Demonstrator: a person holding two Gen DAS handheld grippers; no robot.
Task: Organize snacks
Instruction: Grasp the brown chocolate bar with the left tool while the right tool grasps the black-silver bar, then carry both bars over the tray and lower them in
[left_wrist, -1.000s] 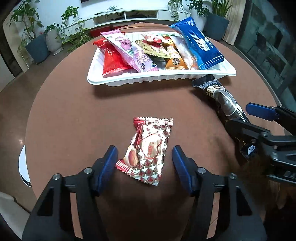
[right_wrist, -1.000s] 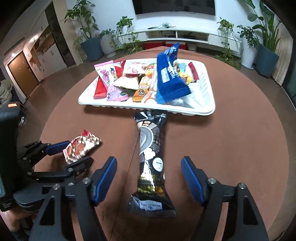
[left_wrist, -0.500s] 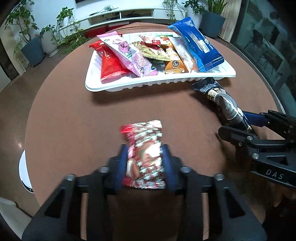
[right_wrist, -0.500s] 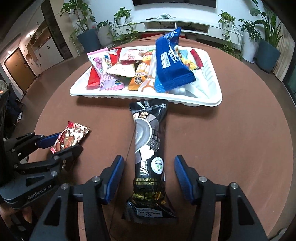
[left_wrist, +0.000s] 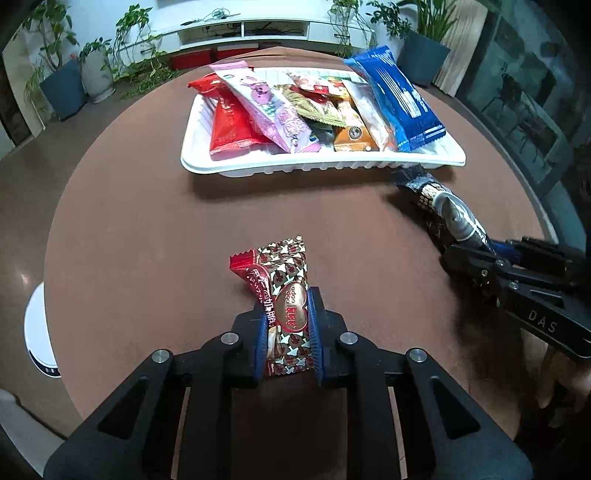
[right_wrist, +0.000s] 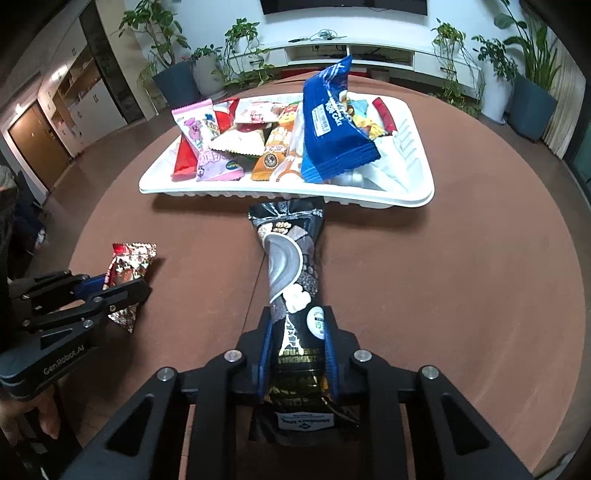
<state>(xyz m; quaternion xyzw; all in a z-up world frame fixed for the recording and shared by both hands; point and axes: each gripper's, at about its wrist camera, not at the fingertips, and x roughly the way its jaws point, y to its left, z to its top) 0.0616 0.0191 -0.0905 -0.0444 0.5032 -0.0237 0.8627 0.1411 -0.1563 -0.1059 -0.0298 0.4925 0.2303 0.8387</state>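
Note:
My left gripper (left_wrist: 287, 325) is shut on a small red-and-white patterned snack packet (left_wrist: 282, 291), its far end sticking out ahead of the fingers; the packet also shows in the right wrist view (right_wrist: 127, 267). My right gripper (right_wrist: 297, 347) is shut on a long black snack pack (right_wrist: 291, 266), which points toward the white tray (right_wrist: 413, 195); the pack also shows in the left wrist view (left_wrist: 448, 218). The tray (left_wrist: 314, 168) holds several snacks, among them a blue pack (left_wrist: 397, 96), a pink one (left_wrist: 269, 107) and a red one (left_wrist: 231, 122).
Everything sits on a round brown table (left_wrist: 147, 229). Potted plants (right_wrist: 173, 81) and a white media shelf (right_wrist: 369, 55) stand beyond the table's far edge. A white round object (left_wrist: 37, 332) lies on the floor to the left.
Both grippers have gone from open to shut: the left closed on the patterned packet, the right on the black pack. The patterned packet now stands squeezed on edge between the left fingers.

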